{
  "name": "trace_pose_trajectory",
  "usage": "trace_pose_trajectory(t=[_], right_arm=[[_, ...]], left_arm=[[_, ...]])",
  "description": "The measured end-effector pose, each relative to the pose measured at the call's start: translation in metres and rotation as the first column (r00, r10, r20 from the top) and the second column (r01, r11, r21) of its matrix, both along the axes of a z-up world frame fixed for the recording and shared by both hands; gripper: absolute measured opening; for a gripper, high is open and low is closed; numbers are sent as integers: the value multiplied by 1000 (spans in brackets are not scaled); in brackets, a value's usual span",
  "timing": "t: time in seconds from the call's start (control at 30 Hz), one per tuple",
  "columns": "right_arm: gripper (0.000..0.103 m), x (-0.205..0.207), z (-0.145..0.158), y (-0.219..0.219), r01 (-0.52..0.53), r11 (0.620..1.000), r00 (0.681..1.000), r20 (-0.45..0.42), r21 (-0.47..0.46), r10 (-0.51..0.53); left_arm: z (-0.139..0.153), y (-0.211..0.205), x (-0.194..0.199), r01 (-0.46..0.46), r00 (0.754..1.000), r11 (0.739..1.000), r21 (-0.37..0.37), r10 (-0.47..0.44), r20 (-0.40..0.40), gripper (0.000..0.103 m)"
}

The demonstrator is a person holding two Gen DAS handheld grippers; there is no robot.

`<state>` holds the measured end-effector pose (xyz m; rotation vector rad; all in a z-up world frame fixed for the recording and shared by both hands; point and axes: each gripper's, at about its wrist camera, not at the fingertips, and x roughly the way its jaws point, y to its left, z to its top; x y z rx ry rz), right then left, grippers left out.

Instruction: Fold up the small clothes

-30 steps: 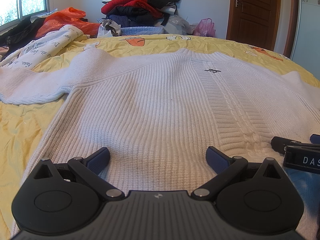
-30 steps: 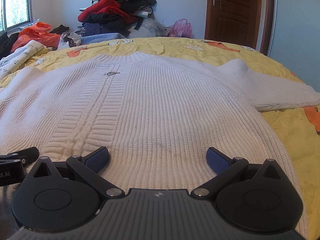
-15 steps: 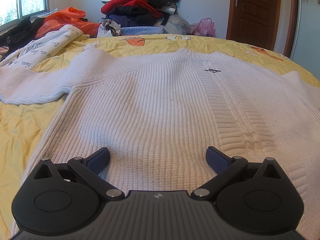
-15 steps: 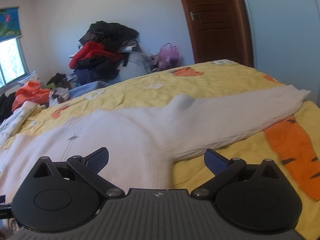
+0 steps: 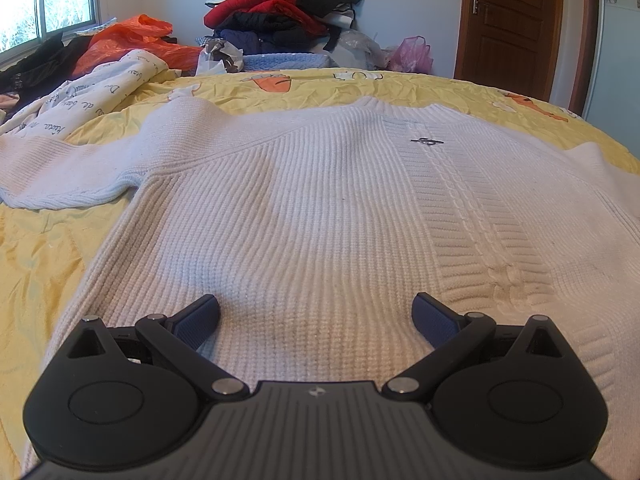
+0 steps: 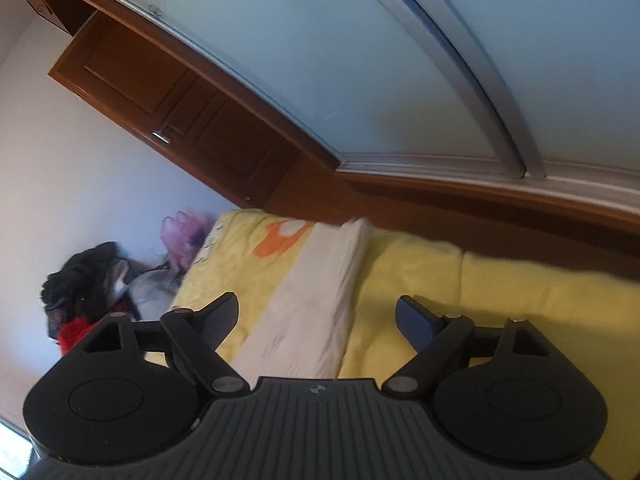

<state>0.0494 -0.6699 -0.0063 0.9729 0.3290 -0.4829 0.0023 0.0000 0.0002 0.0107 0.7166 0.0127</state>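
A white knit sweater (image 5: 328,216) lies flat, front up, on the yellow bed cover (image 5: 36,264), its left sleeve (image 5: 68,168) spread to the side. My left gripper (image 5: 316,314) is open and empty, low over the sweater's hem. My right gripper (image 6: 316,316) is open and empty, rolled to one side, above the sweater's right sleeve (image 6: 316,292), which runs away from it toward the bed edge.
A pile of clothes (image 5: 280,12) and an orange bag (image 5: 132,40) sit at the far side of the bed. A printed white cloth (image 5: 80,92) lies at the left. A wooden door (image 5: 516,24) and a wardrobe with sliding panels (image 6: 400,60) stand on the right.
My right gripper has swung away to the right, out of the left view, and rolled over the right sleeve. The left gripper has stayed still.
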Motion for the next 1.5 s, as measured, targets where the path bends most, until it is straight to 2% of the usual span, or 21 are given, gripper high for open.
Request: trace_pose_trajectory(t=[0.13, 0.27, 0.37, 0.5, 0.6, 0.8, 0.87, 0.93, 1.07, 1.13, 1.2, 1.23, 1.27, 1.3, 1.33, 1.43, 1.47, 1.5], right_arm=[[72, 24, -15, -5, -11, 1000, 1000, -2, -29, 11], [56, 45, -23, -13, -1, 998, 1000, -21, -63, 0], [17, 62, -22, -14, 0, 994, 997, -77, -106, -8], [15, 74, -19, -10, -11, 990, 996, -85, -138, -1], [15, 74, -5, 1, -16, 987, 999, -50, -160, 9], [15, 85, 37, 53, -138, 961, 986, 56, -239, 156], [15, 91, 50, 84, -217, 939, 966, 80, -269, 246], [15, 100, 60, 125, -315, 901, 932, 85, -300, 354], [15, 114, 64, 205, -491, 797, 841, 44, -352, 539], [15, 128, 54, 249, -574, 727, 788, -13, -377, 615], [15, 142, 42, 287, -629, 673, 753, -86, -389, 653], [15, 141, 36, 304, -646, 656, 741, -113, -390, 662], [15, 137, 32, 320, -659, 655, 732, -115, -371, 672], [15, 140, 27, 327, -675, 654, 717, -97, -341, 690], [15, 123, 21, 344, -694, 646, 698, -77, -317, 712], [15, 120, 21, 382, -719, 621, 667, -63, -312, 742], [15, 105, 24, 398, -731, 610, 654, -55, -307, 755], [15, 111, 25, 407, -743, 597, 638, -53, -304, 768]], left_arm=[[0, 0, 0, 0, 1000, 1000, 0, 0, 0, 103], [0, 0, 0, 0, 1000, 1000, 0, 0, 0, 103], [0, 0, 0, 0, 1000, 1000, 0, 0, 0, 103], [0, 0, 0, 1, 1000, 1000, -1, -1, 0, 103], [0, 0, 0, 0, 1000, 1000, 0, 0, 0, 103], [0, 0, 0, 0, 1000, 1000, -1, 0, 0, 103], [0, 0, 0, 1, 1000, 1000, -1, -1, 0, 103], [0, 0, 0, 1, 1000, 1000, -1, -1, 0, 103], [0, 0, 0, 1, 1000, 1000, -1, -1, 0, 103], [0, 0, 0, 1, 1000, 1000, -2, -1, 1, 103], [0, 0, 0, 1, 1000, 1000, -1, -1, 0, 103], [0, -1, 0, 1, 1000, 1000, -2, -1, 0, 103], [0, -1, 1, 2, 1000, 1000, -3, -2, 1, 103], [0, -2, 1, 2, 1000, 1000, -5, -2, 2, 103], [0, -2, 1, 1, 1000, 1000, -7, -1, 3, 103], [0, -3, 2, 0, 1000, 1000, -8, 0, 3, 103], [0, -3, 1, 1, 1000, 1000, -8, -1, 3, 103], [0, -3, 1, 1, 1000, 1000, -8, -1, 3, 103]])
